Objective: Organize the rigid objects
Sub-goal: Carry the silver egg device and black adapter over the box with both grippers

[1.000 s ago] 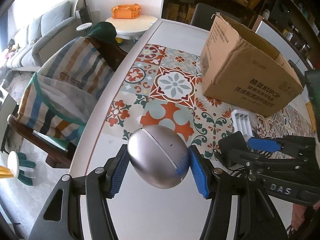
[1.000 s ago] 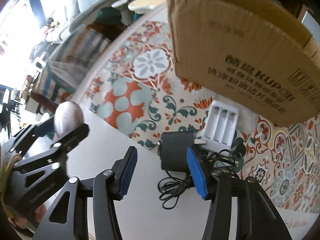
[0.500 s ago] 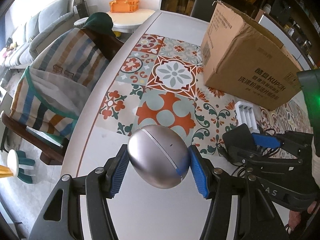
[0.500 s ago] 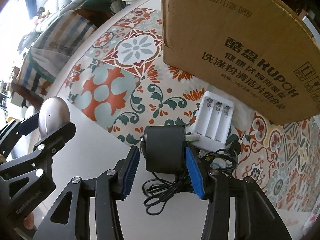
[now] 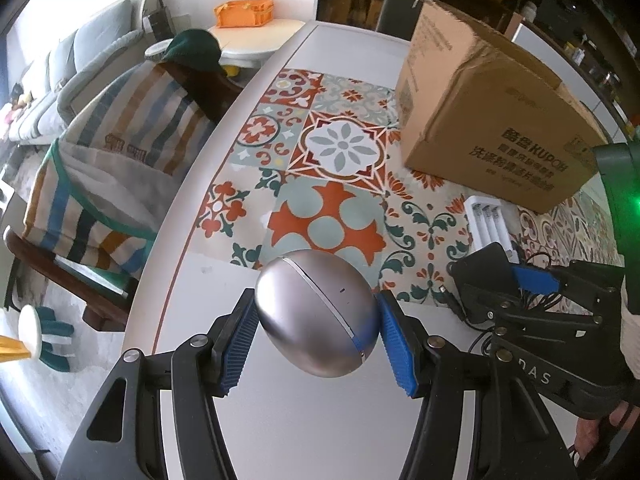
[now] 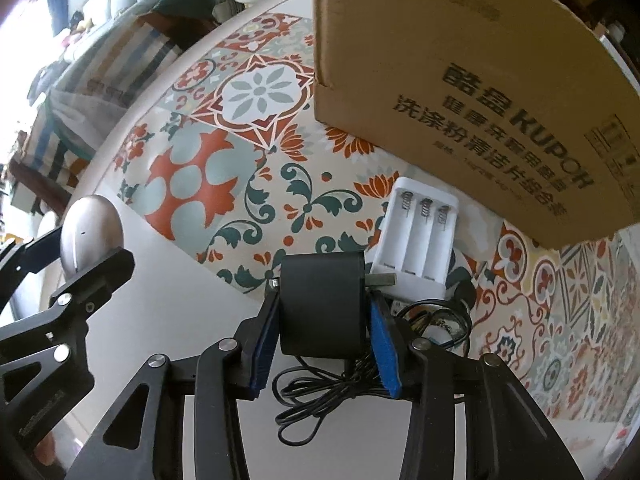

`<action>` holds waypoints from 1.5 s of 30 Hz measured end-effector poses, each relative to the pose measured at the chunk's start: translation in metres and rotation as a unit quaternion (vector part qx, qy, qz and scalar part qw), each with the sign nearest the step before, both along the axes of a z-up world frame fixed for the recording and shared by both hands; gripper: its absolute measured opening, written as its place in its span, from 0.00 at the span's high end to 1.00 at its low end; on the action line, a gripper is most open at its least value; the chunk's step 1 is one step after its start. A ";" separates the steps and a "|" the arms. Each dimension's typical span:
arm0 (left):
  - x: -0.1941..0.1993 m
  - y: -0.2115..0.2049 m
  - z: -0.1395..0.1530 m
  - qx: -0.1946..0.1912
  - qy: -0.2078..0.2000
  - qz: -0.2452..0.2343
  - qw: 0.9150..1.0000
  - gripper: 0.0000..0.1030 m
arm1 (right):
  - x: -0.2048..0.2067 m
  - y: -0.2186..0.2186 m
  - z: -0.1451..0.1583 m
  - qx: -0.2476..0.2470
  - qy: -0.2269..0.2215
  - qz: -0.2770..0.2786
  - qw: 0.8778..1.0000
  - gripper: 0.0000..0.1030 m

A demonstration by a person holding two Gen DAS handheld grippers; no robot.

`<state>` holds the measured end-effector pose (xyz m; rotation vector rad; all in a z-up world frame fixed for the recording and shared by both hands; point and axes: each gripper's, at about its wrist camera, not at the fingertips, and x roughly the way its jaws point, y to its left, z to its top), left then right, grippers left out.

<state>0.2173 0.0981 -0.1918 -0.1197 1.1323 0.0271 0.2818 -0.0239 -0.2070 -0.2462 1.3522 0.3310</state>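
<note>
Since a second ago the right hand-held gripper (image 6: 324, 320) has closed on the black adapter (image 6: 322, 304) above the surface (image 6: 200, 300). Left hand-held gripper (image 5: 316, 324) clasps the silver egg (image 5: 316, 312): smooth, rigid, likely slippery, best held across its middle.

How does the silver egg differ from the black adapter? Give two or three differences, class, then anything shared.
The silver egg is rounded and shiny; the black adapter is blocky and matte. The adapter trails a cord; the egg shows none. The egg sits in the left gripper, the adapter in the right gripper. Both are clamped between blue pads.
</note>
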 end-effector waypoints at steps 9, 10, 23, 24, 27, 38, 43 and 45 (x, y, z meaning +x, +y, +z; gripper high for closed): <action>-0.005 -0.019 0.031 0.005 -0.029 -0.032 0.999 0.43 | -0.022 -0.031 0.032 0.049 -0.015 -0.045 0.998 0.58; -0.006 -0.022 0.035 0.005 -0.033 -0.036 0.999 0.43 | -0.025 -0.033 0.038 0.053 -0.018 -0.049 0.997 0.58; -0.008 -0.049 0.086 0.005 -0.091 -0.083 0.992 0.43 | -0.047 -0.067 0.097 0.096 -0.089 -0.100 0.986 0.59; -0.008 -0.050 0.090 0.005 -0.096 -0.086 0.992 0.43 | -0.049 -0.070 0.102 0.100 -0.096 -0.105 0.985 0.59; -0.006 -0.056 0.101 0.007 -0.110 -0.096 0.989 0.43 | -0.051 -0.075 0.112 0.107 -0.111 -0.113 0.982 0.59; 0.009 -0.075 0.140 -0.007 -0.155 -0.124 0.980 0.43 | -0.052 -0.097 0.161 0.123 -0.184 -0.135 0.966 0.59; 0.021 -0.084 0.161 -0.007 -0.184 -0.135 0.974 0.43 | -0.045 -0.106 0.181 0.131 -0.215 -0.144 0.957 0.59; 0.025 -0.086 0.169 -0.005 -0.195 -0.138 0.971 0.43 | -0.042 -0.109 0.188 0.132 -0.227 -0.147 0.954 0.59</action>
